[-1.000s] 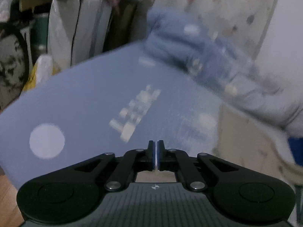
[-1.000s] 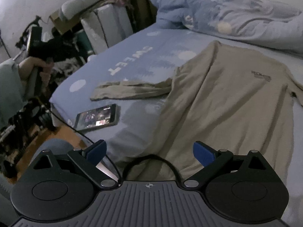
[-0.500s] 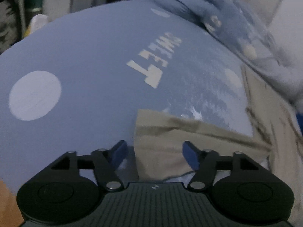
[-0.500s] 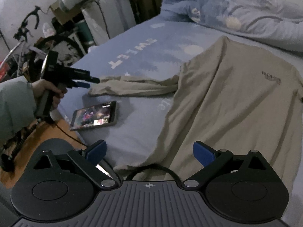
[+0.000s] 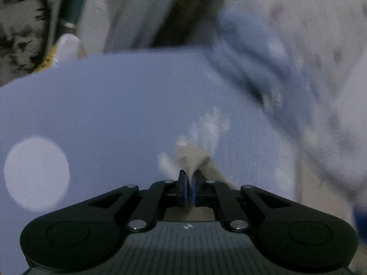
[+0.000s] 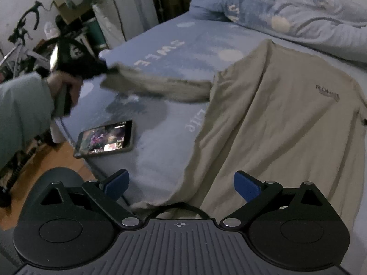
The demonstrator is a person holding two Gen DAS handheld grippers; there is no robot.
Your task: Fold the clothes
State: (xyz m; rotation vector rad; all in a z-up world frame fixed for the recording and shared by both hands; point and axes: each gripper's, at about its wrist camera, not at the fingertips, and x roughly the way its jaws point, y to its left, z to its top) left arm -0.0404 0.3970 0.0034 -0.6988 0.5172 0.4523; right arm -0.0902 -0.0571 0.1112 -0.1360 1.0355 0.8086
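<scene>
A tan long-sleeved shirt (image 6: 275,119) lies spread on the blue bed sheet (image 6: 160,123). Its left sleeve (image 6: 160,84) stretches toward the bed's left edge and is lifted off the sheet at the cuff. My left gripper (image 5: 188,184) is shut on that sleeve cuff (image 5: 190,158), which bunches out between the blue pads; in the right wrist view the left gripper (image 6: 104,67) shows in a hand at the sleeve's end. My right gripper (image 6: 181,183) is open and hovers over the shirt's lower hem with nothing between its fingers.
A phone (image 6: 105,138) with a lit screen lies on the sheet near the bed's left edge, below the sleeve. A crumpled blue duvet (image 6: 275,6) lies at the head of the bed. Cluttered boxes and bags (image 6: 119,23) stand beyond the bed; wooden floor (image 6: 57,158) at left.
My left gripper was open over the sleeve cuff half a second ago; it has shut on the cuff and lifted it off the sheet. The right gripper has moved slightly closer to the hem.
</scene>
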